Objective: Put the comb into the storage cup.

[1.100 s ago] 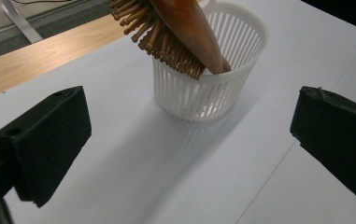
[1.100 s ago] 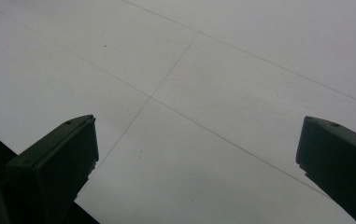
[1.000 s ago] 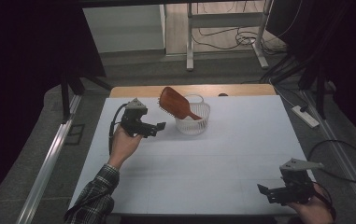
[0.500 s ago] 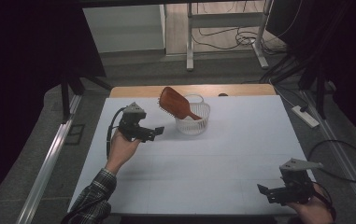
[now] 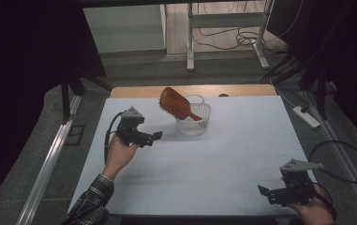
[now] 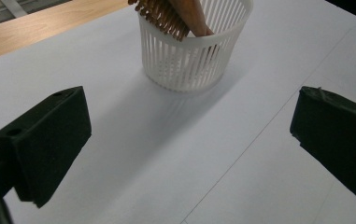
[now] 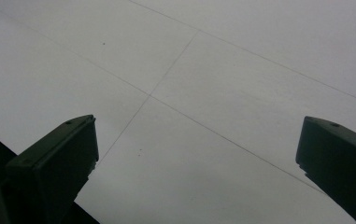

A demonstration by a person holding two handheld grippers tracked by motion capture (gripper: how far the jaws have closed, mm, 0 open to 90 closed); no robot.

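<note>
You have a big white table (image 5: 213, 159) in front of you. Near its far side stands a small white basket (image 5: 193, 119) with thin slats. A brown hairbrush (image 5: 174, 103) sits in it, handle down, and its bristly head leans out over the rim toward your left. Your left gripper (image 5: 153, 137) is held just left of the basket, not touching it. Its jaws are spread wide with nothing between them. Your right gripper (image 5: 266, 193) sits low at the near right corner, well apart from the basket. Its jaws are spread wide too and hold nothing.
</note>
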